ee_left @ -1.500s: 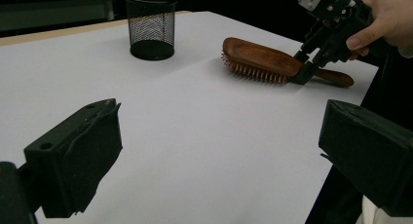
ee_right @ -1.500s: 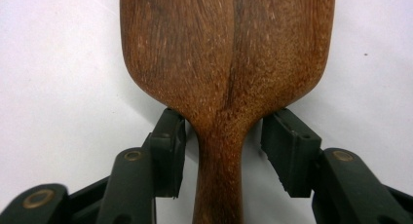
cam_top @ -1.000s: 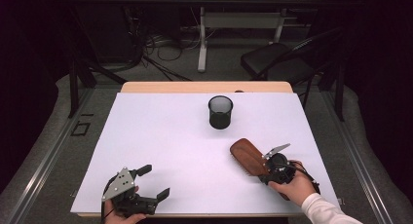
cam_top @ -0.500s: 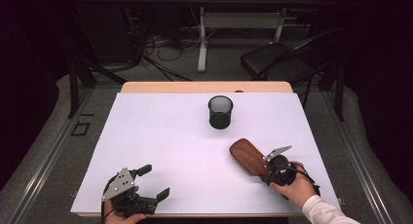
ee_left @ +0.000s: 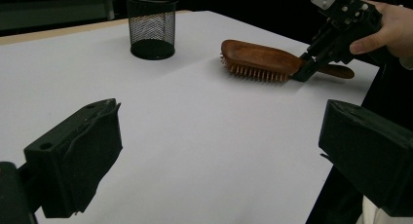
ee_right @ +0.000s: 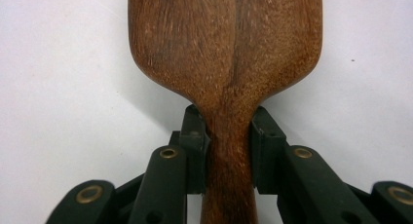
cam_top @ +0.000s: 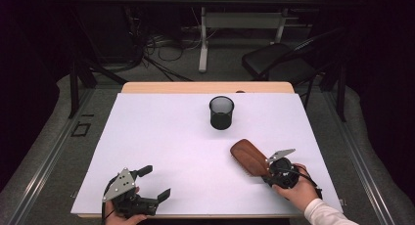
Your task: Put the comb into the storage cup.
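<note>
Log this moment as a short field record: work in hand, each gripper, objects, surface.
work in hand: gripping the wooden hairbrush by its handle
right gripper: jaws just been closing, pads against both sides of the brush neck
left gripper: open, nothing between the jaws, near table edge
hairbrush: lying bristles down on the white table
mesh cup: upright, beyond the brush, apart from it

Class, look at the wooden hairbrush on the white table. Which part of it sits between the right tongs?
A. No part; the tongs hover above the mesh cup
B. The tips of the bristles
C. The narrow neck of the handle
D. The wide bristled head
C: in the right gripper view the right tongs have just been closing and sit on either side of the hairbrush where it narrows into the handle.
</note>
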The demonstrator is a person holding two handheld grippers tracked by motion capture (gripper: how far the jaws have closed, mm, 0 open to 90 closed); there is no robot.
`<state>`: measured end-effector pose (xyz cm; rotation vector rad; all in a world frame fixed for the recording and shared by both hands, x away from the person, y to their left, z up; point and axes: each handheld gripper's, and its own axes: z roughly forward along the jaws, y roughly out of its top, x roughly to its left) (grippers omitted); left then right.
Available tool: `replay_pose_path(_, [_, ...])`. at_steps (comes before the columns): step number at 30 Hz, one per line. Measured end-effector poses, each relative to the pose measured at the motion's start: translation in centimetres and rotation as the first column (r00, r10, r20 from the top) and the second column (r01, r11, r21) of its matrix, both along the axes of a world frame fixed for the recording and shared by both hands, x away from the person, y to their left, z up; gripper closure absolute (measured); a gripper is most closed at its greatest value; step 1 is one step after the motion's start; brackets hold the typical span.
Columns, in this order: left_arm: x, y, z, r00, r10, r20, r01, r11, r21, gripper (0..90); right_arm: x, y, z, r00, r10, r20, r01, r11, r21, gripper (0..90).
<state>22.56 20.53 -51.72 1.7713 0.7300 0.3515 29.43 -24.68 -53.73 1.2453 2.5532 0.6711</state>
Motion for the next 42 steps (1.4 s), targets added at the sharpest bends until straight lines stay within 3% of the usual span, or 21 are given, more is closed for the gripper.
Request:
replay_pose_path(14, [0.0, 0.0, 0.0, 1.0000, -0.007, -0.002, 0.007, 1.0000, 0.002, 2.0, -0.3, -0.1, 0.4, 0.9998, -0.010, 0.016, 0.009, 1.000, 0.029, 71.9])
replay_pose_path(20, [0.0, 0.0, 0.0, 1.0000, -0.009, -0.001, 0.009, 1.0000, -0.001, 2.0, -0.2, -0.1, 0.7, 0.9990, -0.007, 0.044, 0.004, 0.999, 0.053, 71.9])
replay_pose_path(42, [0.1, 0.0, -0.1, 1.0000, -0.006, -0.002, 0.006, 1.0000, 0.007, 2.0, 0.1, 0.2, 3.7, 0.9904, -0.007, 0.138, -0.006, 0.996, 0.089, 71.8])
